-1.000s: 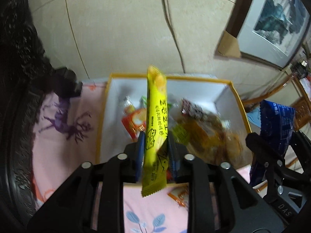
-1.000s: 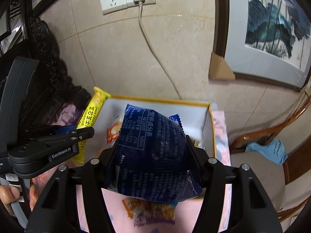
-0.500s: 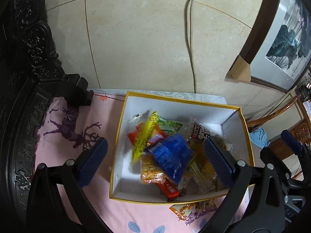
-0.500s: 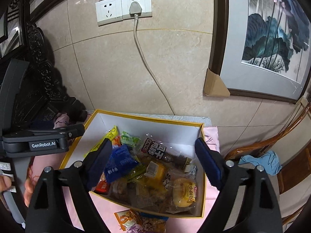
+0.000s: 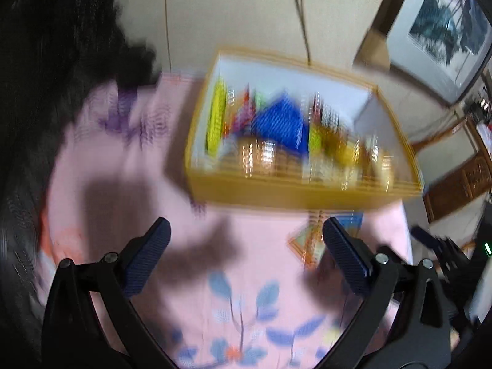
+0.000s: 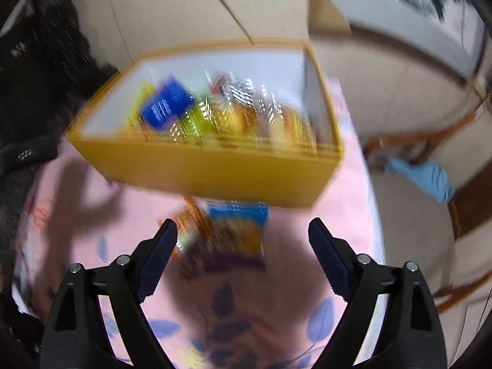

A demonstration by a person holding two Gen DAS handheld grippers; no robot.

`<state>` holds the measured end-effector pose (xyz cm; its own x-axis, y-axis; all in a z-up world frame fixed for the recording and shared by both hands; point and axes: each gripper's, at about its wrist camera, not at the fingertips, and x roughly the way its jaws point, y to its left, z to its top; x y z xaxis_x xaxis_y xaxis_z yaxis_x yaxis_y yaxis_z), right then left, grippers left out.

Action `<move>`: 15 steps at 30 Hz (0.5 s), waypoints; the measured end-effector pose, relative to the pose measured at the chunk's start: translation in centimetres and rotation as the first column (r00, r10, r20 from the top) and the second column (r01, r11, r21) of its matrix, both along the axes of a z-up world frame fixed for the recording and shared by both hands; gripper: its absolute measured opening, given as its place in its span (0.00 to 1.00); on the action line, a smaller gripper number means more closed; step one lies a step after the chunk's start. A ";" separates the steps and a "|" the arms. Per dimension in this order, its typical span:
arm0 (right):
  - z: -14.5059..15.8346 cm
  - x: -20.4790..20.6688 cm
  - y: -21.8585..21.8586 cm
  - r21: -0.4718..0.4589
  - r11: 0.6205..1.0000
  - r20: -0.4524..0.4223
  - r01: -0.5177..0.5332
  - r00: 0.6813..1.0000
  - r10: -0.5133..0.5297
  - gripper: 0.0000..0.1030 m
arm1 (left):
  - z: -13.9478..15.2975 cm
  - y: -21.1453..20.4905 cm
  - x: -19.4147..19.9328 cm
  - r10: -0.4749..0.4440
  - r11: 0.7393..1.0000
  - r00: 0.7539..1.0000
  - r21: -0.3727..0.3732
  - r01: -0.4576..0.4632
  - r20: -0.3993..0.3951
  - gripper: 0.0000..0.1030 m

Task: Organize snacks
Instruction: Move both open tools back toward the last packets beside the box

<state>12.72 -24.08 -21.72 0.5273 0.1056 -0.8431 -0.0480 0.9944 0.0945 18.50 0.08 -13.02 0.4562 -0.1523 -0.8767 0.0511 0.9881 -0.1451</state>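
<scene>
A yellow box [image 5: 276,190] [image 6: 215,169] with white inner walls holds several snack packets, among them a blue packet [image 5: 281,124] [image 6: 167,104] and a long yellow packet [image 5: 216,117]. My left gripper [image 5: 246,247] is open and empty, low over the pink cloth in front of the box. My right gripper [image 6: 243,241] is open and empty, just above an orange and blue snack packet [image 6: 229,230] that lies on the cloth in front of the box. That packet also shows in the left wrist view [image 5: 316,240]. Both views are motion-blurred.
The box stands on a pink flowered cloth [image 6: 276,276] against a tiled wall. Dark carved furniture [image 5: 46,92] is at the left. A framed picture [image 5: 442,27] hangs at the right. A wooden chair with a blue cloth [image 6: 421,175] stands beyond the table's right edge.
A second ago each gripper held a packet; half a second ago both were open with the packets in the box. Since then both grippers have dropped low and drawn back in front of the box.
</scene>
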 end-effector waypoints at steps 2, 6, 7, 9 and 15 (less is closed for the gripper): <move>-1.4 0.3 0.1 0.000 1.000 -0.012 0.009 1.000 -0.009 0.85 | -2.1 0.1 -1.4 -0.013 1.000 0.998 0.010 0.013 -0.067 0.98; -2.8 1.3 1.1 -0.010 1.000 -0.024 -0.012 1.000 0.012 0.85 | -4.2 0.6 -3.7 -0.022 0.999 0.991 0.022 0.025 -0.131 0.98; -3.1 1.6 1.5 -0.023 1.000 -0.029 -0.020 0.999 0.020 0.85 | -4.4 0.9 -4.1 -0.022 0.999 0.990 0.022 0.025 -0.137 0.98; -3.8 2.1 2.0 -0.046 0.999 -0.044 -0.025 0.999 0.023 0.85 | -4.5 1.2 -4.5 -0.019 0.999 0.990 0.024 0.023 -0.140 0.98; -5.9 2.8 1.9 -0.105 0.994 -0.088 0.009 0.996 -0.019 0.85 | -4.3 1.8 -4.6 -0.010 1.000 0.991 0.013 0.012 -0.133 0.98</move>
<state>15.53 -22.15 -27.64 0.4509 0.0078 -0.8926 -0.0301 0.9995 -0.0065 13.86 1.92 -17.29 0.3338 -0.1444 -0.9315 0.0434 0.9895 -0.1378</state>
